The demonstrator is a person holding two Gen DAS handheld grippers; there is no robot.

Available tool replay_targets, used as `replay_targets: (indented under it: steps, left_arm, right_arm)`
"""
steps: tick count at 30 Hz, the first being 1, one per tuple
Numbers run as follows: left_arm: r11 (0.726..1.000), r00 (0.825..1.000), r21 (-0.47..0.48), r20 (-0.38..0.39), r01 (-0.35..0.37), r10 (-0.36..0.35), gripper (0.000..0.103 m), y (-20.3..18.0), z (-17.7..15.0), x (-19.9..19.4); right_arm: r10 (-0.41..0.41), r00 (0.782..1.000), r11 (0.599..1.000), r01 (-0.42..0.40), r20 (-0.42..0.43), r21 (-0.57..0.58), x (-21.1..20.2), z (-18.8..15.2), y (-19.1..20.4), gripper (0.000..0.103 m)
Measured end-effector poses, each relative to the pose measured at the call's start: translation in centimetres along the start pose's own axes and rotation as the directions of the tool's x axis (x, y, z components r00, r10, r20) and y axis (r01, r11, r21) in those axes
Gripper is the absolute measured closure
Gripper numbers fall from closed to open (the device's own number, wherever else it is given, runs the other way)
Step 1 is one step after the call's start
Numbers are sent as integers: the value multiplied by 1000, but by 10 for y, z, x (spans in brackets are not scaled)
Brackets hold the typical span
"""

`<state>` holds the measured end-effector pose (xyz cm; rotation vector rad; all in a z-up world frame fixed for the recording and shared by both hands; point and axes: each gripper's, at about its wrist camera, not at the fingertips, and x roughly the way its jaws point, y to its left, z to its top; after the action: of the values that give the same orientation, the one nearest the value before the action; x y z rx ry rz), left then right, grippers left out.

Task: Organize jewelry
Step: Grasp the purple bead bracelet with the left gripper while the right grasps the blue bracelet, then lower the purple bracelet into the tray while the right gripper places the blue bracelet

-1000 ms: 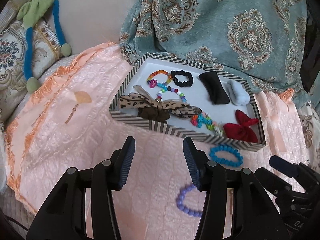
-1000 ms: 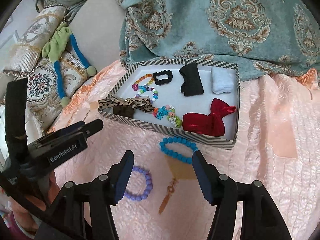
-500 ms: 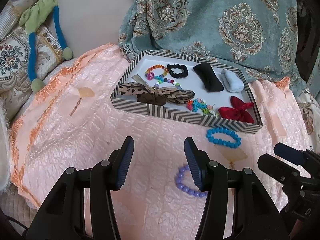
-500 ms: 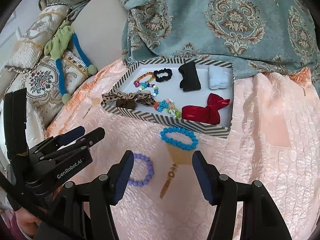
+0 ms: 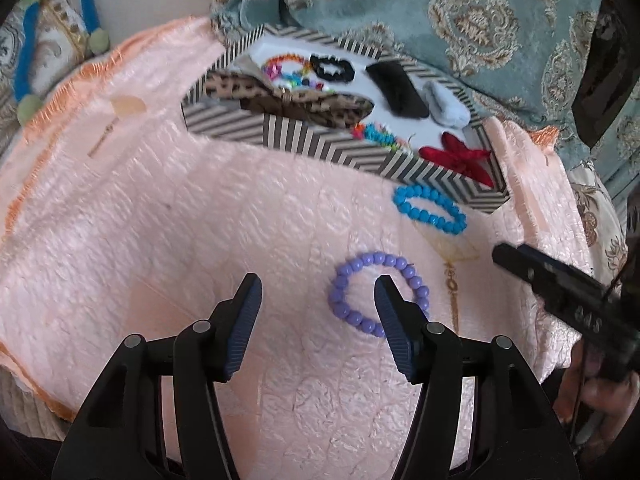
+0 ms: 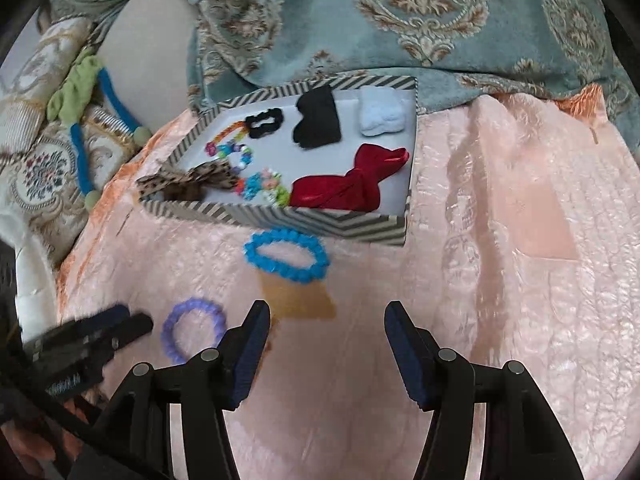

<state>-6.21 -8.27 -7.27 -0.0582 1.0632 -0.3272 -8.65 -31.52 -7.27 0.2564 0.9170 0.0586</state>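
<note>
A purple bead bracelet (image 5: 378, 293) (image 6: 193, 335) lies on the peach quilt. My left gripper (image 5: 318, 292) hovers low over it, jaws opening, nothing between them; its right fingertip overlaps the ring. A blue bead bracelet (image 5: 429, 209) (image 6: 286, 255) rests just in front of the striped box (image 5: 304, 141) (image 6: 320, 222). Inside the box lie a leopard bow, a red bow, a black scrunchie and coloured bead bracelets. My right gripper (image 6: 326, 316) stands open and empty, above the quilt below the blue bracelet. An embroidered fan motif (image 6: 298, 298) shows between the two bracelets.
A teal patterned blanket (image 6: 440, 12) rises behind the box. Patterned cushions with a green and blue cord (image 6: 82, 96) lie at the left. The right gripper's dark body (image 5: 568, 296) enters the left wrist view at right, the left one (image 6: 80, 344) the other view.
Both grippers have sunk toward the quilt and come closer to the two bracelets. The left gripper's jaws have spread wider; the purple bracelet now lies at its right fingertip.
</note>
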Motion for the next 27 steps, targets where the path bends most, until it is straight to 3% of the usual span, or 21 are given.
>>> replay_targets:
  steps: [10,14,16,18,20,27]
  left_arm:
    - [996,997,59,-35,-70,72,44,-12,-4,29]
    - [994,996,80,-27,-80,82,45,-19,-3,36]
    - [993,997,89,-15,-78,80,58,-22,-3,37]
    - [992,996,98,-10,-83,85,80,-25,-2,36]
    - [994,998,94,-11,-63,65,91,-25,-1,35]
    - [998,999,52,-1,32,-32,95,-20,2,16]
  right_arm:
    - [-19,1000,999,19,-14,-51,48,20,5,64]
    - [-63,998,994,63,4,-85,55,23,6,88]
    - [-53,999,994,53,0,-91,53,22,5,92]
    - [-38,999,996,37,-1,-78,46,20,2,94]
    - [-14,1000,998,14,7,-57,37,19,-1,95]
    - [45,994,997,-39,96,-62,-18,15,3,95]
